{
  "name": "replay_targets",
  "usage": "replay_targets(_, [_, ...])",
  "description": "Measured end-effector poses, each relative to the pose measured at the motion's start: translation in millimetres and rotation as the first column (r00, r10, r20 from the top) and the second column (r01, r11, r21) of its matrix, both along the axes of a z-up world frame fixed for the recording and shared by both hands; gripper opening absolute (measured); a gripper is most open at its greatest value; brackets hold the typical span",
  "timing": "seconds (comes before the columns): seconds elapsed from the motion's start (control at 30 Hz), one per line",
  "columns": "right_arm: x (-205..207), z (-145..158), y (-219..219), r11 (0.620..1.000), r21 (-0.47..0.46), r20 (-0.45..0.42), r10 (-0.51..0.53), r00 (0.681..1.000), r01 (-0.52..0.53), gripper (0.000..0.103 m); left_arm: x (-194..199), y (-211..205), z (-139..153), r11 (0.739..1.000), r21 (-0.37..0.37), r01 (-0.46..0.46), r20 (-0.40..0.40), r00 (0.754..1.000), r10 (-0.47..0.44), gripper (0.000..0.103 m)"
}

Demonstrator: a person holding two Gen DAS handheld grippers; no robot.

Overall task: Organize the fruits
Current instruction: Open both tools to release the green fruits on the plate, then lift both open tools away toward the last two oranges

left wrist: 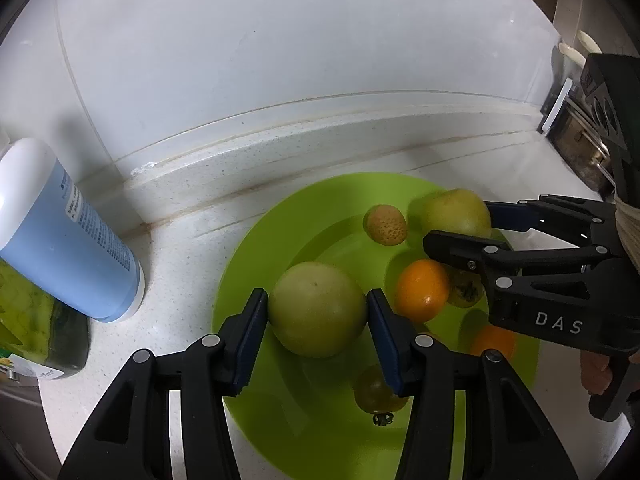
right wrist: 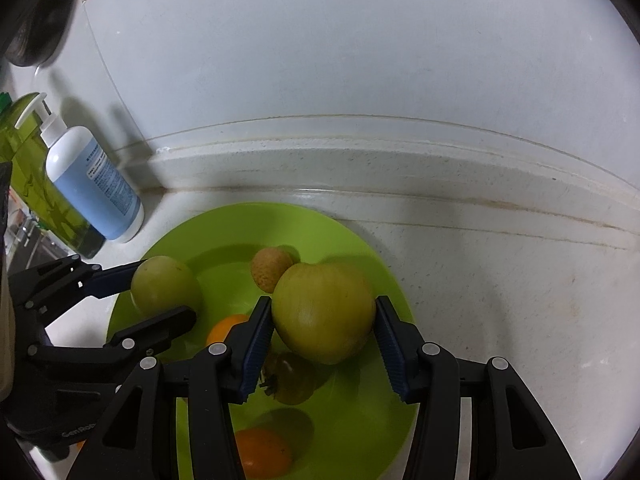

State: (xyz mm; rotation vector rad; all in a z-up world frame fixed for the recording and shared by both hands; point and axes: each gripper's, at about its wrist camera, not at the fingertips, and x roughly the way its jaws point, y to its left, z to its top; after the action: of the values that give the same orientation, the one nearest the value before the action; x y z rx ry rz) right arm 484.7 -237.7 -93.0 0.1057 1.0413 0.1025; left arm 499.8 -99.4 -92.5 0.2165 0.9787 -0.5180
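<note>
Two grippers, each holding a green fruit over the green plate

The plate (left wrist: pixel 248 280) on the tabletop (right wrist: pixel 500 272) holds two oranges (left wrist: pixel 422 290), a speckled fruit (left wrist: pixel 385 225) and dark tomatoes (left wrist: pixel 376 394). The left gripper (left wrist: pixel 318 312) pinches one green fruit (left wrist: pixel 318 308); the right gripper (right wrist: pixel 324 316) pinches another (right wrist: pixel 324 312). A blue bottle (left wrist: pixel 68 236) stands left, near the wall.

left gripper (left wrist: pixel 317 312): black plastic linkage arms, silver round pins, blue ribbed pads (left wrist: pixel 256 320). right gripper (right wrist: pixel 324 316): same build; white "das" lettering on its side, bare skin behind.
</note>
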Motion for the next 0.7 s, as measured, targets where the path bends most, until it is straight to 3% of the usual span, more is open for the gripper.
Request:
replay_targets(0.07, [-2,2,-2,1.000,0.000,0.004,-0.003,1.000,0.003,0.059,-2,0,4,1.000,-0.004,-0.005,0.014,1.000,0.005,0.052])
replay_targets(0.37, [-27,25,-6,1.000,-0.007,0.067,-0.028,0.997,0.028,0.060,-25,18,41,0.999,-0.012,-0.039,0.121,0.992,0.041,0.059])
replay_targets(0.7, [-94,71,8,0.999,-0.006,0.188,-0.043,0.981,0.045,0.060,-79,39,87,0.996,-0.062,-0.071,0.217,0.973,0.083,0.066])
